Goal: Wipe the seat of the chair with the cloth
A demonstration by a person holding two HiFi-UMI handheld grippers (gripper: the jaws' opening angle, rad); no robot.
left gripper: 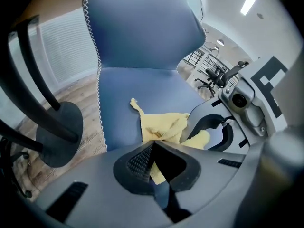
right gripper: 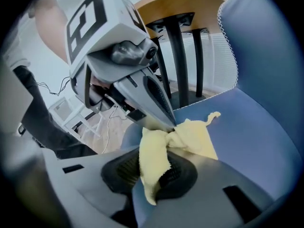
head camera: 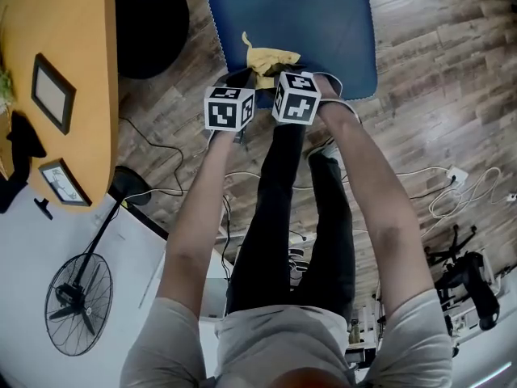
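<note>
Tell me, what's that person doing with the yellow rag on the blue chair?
A person holds a two-jaw gripper in each hand over the blue chair's seat. The left gripper and the right gripper are both pinching the same yellow cloth, which lies bunched up near the front of the seat. It looks like they are getting set to wipe.

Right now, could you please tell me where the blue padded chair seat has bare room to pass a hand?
The blue padded chair seat lies bare from the crumpled yellow cloth back to the backrest and out to its white-stitched edge. The front is crowded: left gripper and right gripper both pinch the cloth there.
</note>
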